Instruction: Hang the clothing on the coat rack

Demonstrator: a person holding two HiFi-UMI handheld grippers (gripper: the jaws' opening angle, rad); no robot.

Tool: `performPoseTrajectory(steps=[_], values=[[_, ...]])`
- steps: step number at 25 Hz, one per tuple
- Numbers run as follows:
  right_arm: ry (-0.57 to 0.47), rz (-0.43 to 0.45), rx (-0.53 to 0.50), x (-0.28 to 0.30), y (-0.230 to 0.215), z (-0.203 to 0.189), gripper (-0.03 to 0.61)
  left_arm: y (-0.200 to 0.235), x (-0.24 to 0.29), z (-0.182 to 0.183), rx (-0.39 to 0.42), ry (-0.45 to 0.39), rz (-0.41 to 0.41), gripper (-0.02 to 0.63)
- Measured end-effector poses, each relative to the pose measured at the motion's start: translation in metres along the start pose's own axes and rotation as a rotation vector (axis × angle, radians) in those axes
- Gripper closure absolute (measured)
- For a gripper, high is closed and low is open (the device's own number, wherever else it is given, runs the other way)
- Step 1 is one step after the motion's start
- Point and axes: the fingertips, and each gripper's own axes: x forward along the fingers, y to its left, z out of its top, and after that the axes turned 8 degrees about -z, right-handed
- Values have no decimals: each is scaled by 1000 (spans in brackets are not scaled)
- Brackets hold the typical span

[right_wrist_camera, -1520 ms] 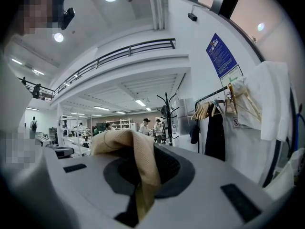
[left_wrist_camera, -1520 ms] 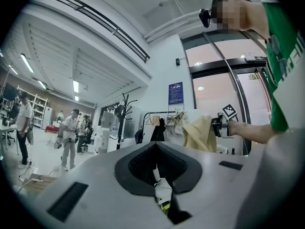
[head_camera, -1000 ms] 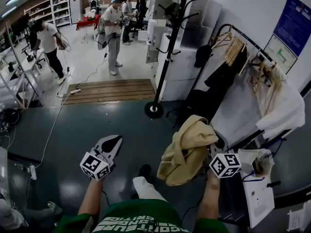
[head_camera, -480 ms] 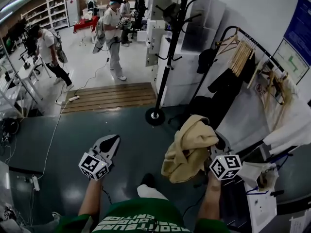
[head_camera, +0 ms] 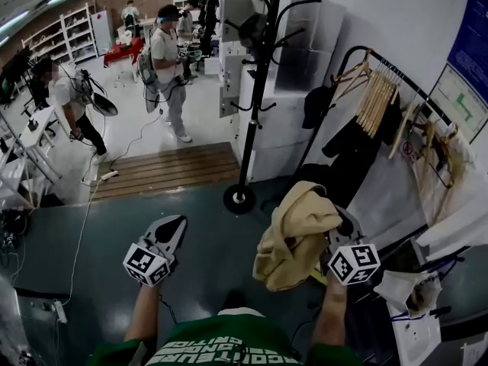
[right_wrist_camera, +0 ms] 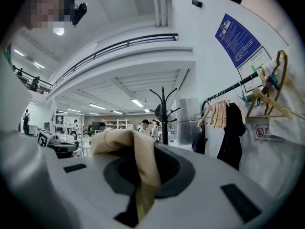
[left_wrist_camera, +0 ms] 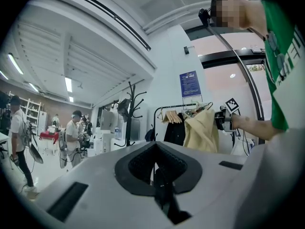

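One tan knit garment [head_camera: 293, 239]: bunched, drooping in folds, held clear of floor. Black coat rack [head_camera: 255, 105]: upright pole, curved hooks, round base; near garment, not touching.

Open floor [head_camera: 206, 231] is seen in front, up to the coat rack [head_camera: 258, 90]. Free air is left around its hooks on the left side. White cabinets [head_camera: 284, 128] are set just behind it. The right side is blocked by a clothes rail [head_camera: 396, 71] filled with hangers [head_camera: 375, 101] and dark clothes [head_camera: 345, 139].
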Motion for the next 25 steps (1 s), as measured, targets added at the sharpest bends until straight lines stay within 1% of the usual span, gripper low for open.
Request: performPoseTrajectory(steps=[5, 9, 17, 25], values=[[-5, 3, -5, 31, -17, 4, 549, 24, 35, -1, 4, 6, 2, 609], [-13, -4, -8, 47, -30, 8, 549, 34, 57, -4, 0, 9, 0, 609], [-20, 0, -6, 74, -43, 17, 549, 47, 80, -3, 2, 7, 9, 609], [-36, 5, 3, 83, -53, 26, 549, 52, 100, 0, 1, 0, 7, 609]])
